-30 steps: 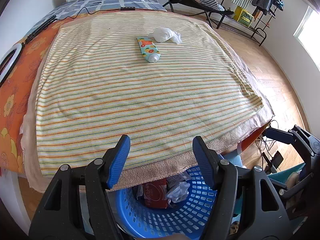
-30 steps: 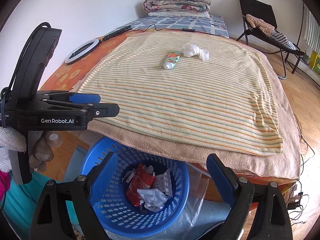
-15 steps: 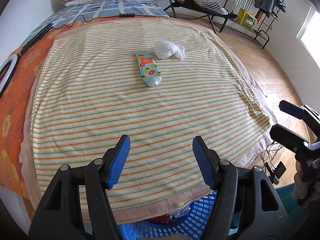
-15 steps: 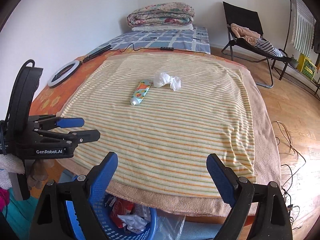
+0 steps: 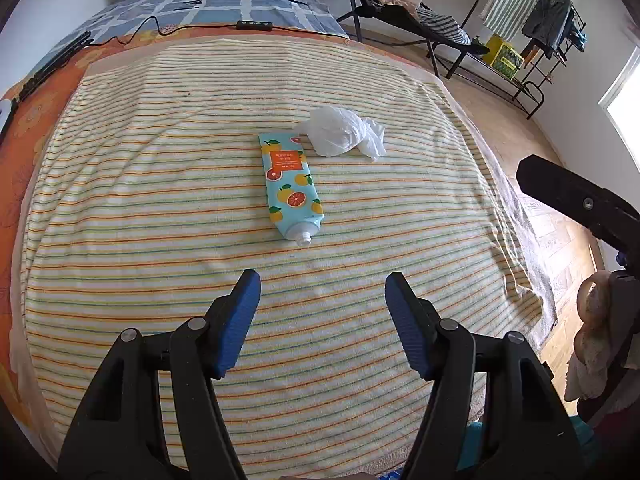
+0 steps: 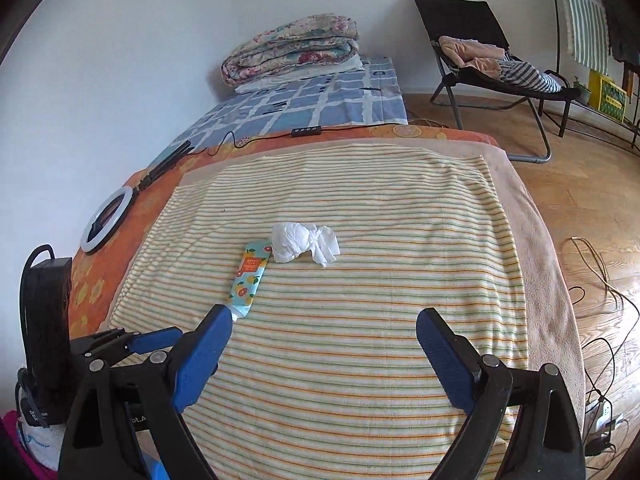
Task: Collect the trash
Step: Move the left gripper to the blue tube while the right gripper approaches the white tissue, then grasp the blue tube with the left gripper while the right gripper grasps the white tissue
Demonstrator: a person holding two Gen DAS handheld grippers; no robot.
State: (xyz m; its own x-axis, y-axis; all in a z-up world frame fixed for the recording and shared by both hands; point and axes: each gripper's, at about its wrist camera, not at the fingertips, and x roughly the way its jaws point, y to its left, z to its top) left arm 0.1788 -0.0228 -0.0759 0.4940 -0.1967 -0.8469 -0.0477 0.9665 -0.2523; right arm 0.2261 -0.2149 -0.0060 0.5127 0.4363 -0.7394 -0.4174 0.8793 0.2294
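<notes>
A light-blue tube with orange fruit prints (image 5: 290, 184) (image 6: 248, 278) lies on the striped blanket (image 5: 160, 208) (image 6: 360, 320), nozzle toward me. A crumpled white tissue wad (image 5: 342, 136) (image 6: 304, 242) rests just beyond the tube's flat end. My left gripper (image 5: 322, 292) hovers open over the blanket, a short way in front of the nozzle, nothing between its fingers. My right gripper (image 6: 324, 326) is open and empty too, farther back and to the right of the tube. In the right wrist view the left gripper's blue fingertips (image 6: 154, 338) show at lower left.
A ring light (image 6: 106, 226) and a black cable with a remote (image 6: 306, 131) lie on the orange sheet (image 6: 100, 280) at the left and far side. Folded quilts (image 6: 294, 46) sit at the bed's head. A black chair with clothes (image 6: 480, 56) and floor cables (image 6: 600, 280) are to the right.
Both grippers moved forward from the blue basket at the bed's edge over the blanket, nearer the tube and tissue. The basket has dropped out of sight. The jaws stayed open.
</notes>
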